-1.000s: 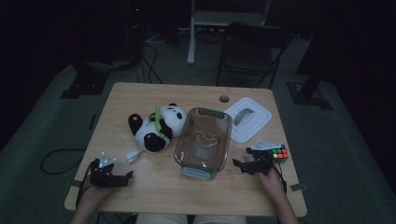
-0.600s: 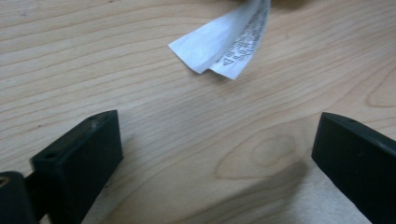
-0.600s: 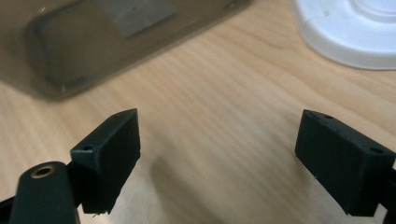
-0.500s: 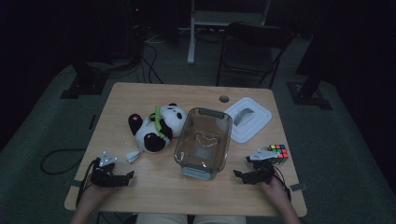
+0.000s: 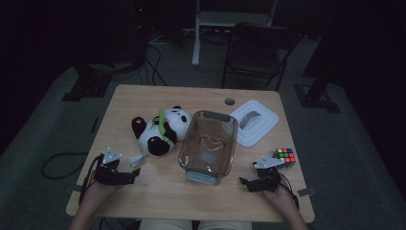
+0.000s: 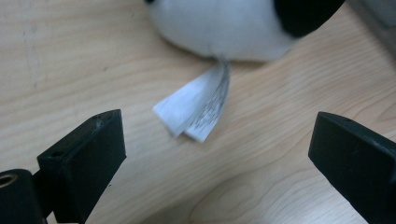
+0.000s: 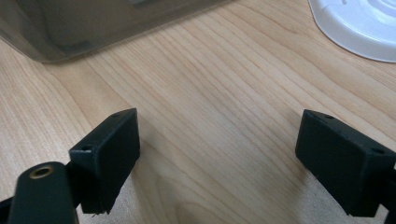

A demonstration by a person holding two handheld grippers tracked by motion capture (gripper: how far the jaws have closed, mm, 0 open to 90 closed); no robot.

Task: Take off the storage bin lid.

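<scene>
While both my claws sit wide open and empty near the front edge of the pale wooden surface (image 5: 143,103), nothing is gripped yet

As I judge it, the step in hand is a pick-up: my left claw (image 5: 135,173) faces the black-and-white plush panda (image 5: 160,132), whose white fabric label (image 6: 196,105) lies flat on the wood just ahead of the jaws, so I would ease forward low, centre the soft body between them and close on the plush, not the thin tag; my right claw (image 5: 245,183) rests on bare wood, jaws spread far apart and touching nothing, with the clear rectangular plastic container (image 5: 209,146) ahead of it, the white moulded lid (image 5: 253,122) beyond, and the multicoloured puzzle cube (image 5: 285,157) just beside my right hand
</scene>
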